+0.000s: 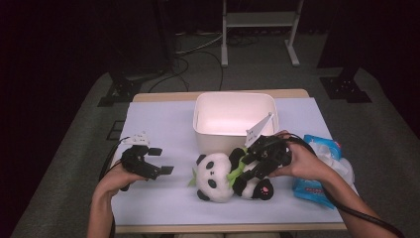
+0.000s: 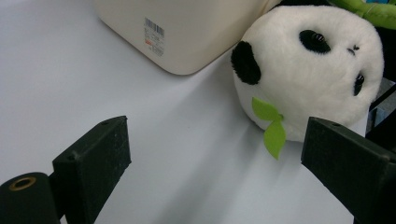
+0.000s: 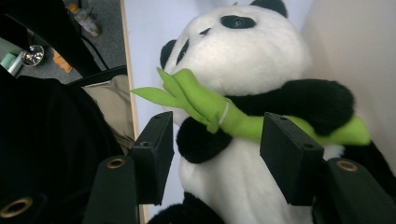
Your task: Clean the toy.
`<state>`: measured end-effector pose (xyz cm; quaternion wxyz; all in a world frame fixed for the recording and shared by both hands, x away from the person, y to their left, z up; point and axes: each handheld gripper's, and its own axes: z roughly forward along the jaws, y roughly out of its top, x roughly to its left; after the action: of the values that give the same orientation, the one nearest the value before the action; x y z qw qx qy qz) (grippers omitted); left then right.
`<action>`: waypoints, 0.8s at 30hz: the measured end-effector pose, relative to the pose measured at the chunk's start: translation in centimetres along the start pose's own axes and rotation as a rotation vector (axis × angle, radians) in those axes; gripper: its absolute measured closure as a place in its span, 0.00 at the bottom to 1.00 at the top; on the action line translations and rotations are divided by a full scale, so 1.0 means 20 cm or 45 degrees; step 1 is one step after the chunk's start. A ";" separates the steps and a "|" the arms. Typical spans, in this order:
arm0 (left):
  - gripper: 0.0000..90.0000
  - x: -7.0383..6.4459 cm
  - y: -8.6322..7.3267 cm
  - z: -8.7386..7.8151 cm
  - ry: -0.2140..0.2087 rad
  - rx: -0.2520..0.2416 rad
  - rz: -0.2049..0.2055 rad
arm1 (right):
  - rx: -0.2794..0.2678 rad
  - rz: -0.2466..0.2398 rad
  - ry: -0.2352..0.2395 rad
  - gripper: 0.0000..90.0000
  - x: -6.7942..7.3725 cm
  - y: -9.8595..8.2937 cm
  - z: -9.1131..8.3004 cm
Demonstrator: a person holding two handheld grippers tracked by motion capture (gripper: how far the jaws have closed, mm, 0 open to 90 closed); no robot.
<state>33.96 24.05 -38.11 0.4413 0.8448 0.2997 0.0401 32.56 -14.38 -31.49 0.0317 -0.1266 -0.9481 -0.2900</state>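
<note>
The right gripper [image 1: 258,162] hangs over the belly of the plush panda [image 1: 225,177], its jaws spread wide to either side of the green bamboo stalk [image 3: 243,122] the toy hugs, not closed on it. The panda lies on its back on the white worktop [image 1: 163,124], just in front of the cream tub [image 1: 234,120]. The left gripper [image 1: 163,161] sits apart to the panda's left, jaws wide and empty; its own view catches a barcode label [image 2: 154,36] on the tub wall. A blue wipes packet [image 1: 317,171] lies beside the right hand.
</note>
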 end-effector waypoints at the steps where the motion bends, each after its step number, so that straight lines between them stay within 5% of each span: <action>1: 0.08 0.00 0.00 0.00 0.000 0.001 -0.001 | 0.003 -0.003 0.002 0.48 0.00 0.00 0.01; 24: 0.08 0.00 0.00 -0.02 -0.005 -0.013 -0.005 | 0.105 -0.134 -0.053 0.50 0.04 0.09 0.17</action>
<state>33.88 24.36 -37.92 0.4464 0.8420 0.3005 0.0390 32.27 -10.89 -33.23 0.0020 -0.0813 -0.9650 -0.2492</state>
